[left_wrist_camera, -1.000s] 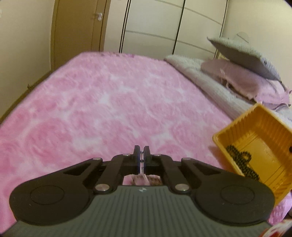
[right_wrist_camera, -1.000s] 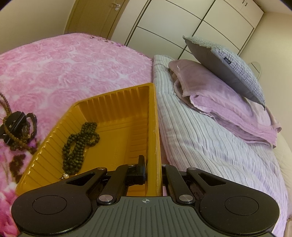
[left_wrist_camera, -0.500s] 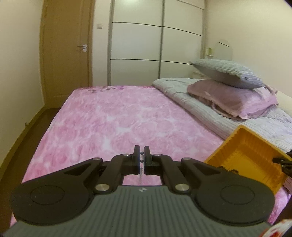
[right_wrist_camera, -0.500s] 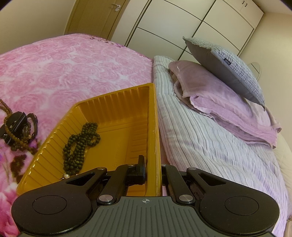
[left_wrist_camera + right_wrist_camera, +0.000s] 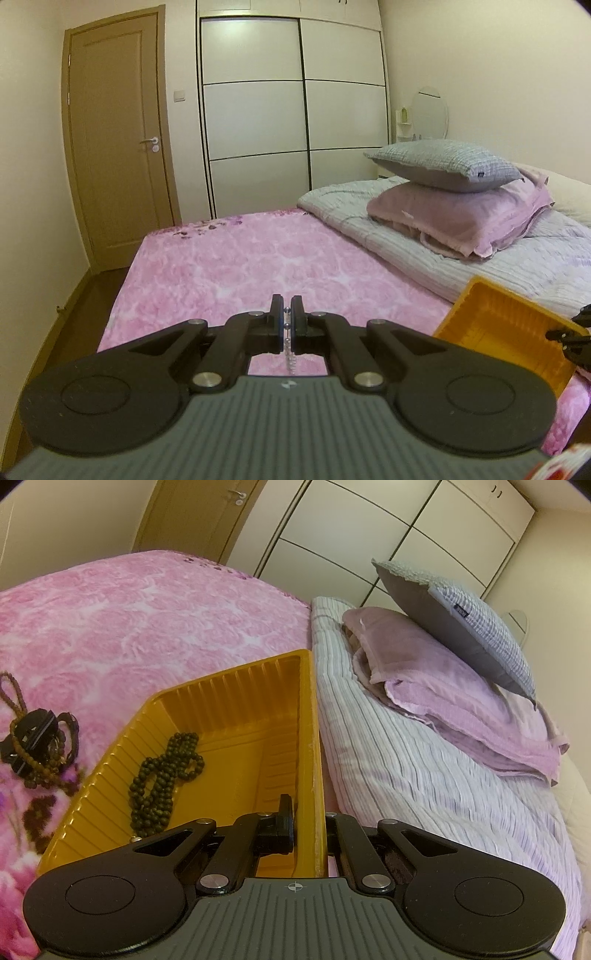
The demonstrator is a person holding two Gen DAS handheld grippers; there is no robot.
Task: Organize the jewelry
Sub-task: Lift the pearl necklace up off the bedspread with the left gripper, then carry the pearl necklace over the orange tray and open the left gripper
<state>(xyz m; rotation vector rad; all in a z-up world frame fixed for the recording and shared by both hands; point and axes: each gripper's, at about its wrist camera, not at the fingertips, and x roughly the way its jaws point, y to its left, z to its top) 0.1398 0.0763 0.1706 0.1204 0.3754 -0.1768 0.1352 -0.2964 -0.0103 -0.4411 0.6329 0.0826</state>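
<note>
Above the pink blanket (image 5: pixel 236 266) my left gripper (image 5: pixel 287 320) pinches a thin silver chain (image 5: pixel 289 354); my right gripper (image 5: pixel 308 823) pinches the yellow tray (image 5: pixel 236 723) wall. Next I carry it over and drop it in.

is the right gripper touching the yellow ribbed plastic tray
Touching. The right wrist view shows the right gripper shut on the yellow ribbed plastic tray, its wall pinched between the two fingers.

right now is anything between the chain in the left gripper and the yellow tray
Nothing visible. The left gripper is shut on a thin chain hanging above the pink blanket. The tray sits open to its right, with the right gripper clamped on its near wall. Only dark beads lie inside.
</note>
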